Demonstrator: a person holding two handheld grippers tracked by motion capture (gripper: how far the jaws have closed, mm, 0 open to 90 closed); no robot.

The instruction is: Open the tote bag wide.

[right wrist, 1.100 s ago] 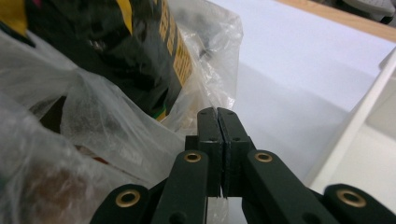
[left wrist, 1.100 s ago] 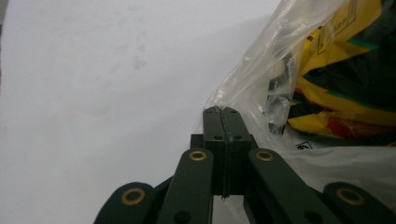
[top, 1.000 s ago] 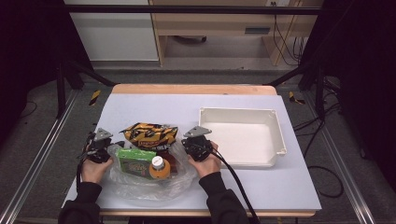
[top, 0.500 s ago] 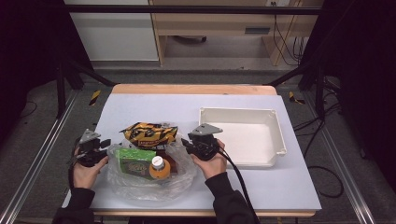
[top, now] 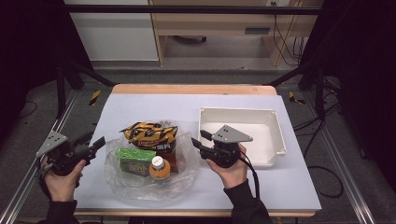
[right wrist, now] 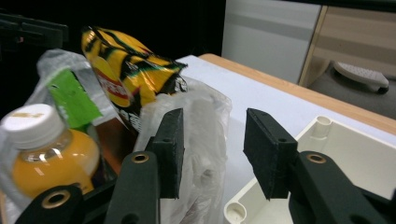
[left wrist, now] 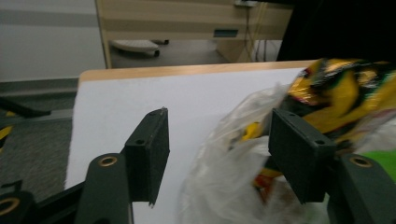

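A clear plastic bag (top: 140,182) lies slack on the white table, holding a yellow-and-black snack bag (top: 149,133), a green box (top: 135,159) and an orange-juice bottle (top: 160,167) with a white cap. My left gripper (top: 93,140) hovers off the bag's left side. Its jaws have just been opening, and nothing is pinched between them (left wrist: 217,135); the bag's film (left wrist: 224,172) lies beyond. My right gripper (top: 200,138) hangs beside the bag's right edge. Its jaws have also just been opening, and they clear the film (right wrist: 214,126). The bottle (right wrist: 42,149) and snack bag (right wrist: 126,74) sit to its left.
A white rectangular tray (top: 280,135) stands to the right of the bag, just behind my right hand, and its near corner (right wrist: 243,210) lies under the right jaw. The table's wooden far edge (top: 191,88) runs across the back. Metal frame rails flank the table.
Both grippers went from shut at the bag's sides to open. They lifted and drew apart, the left one leftward and the right one rightward. The bag was let go.
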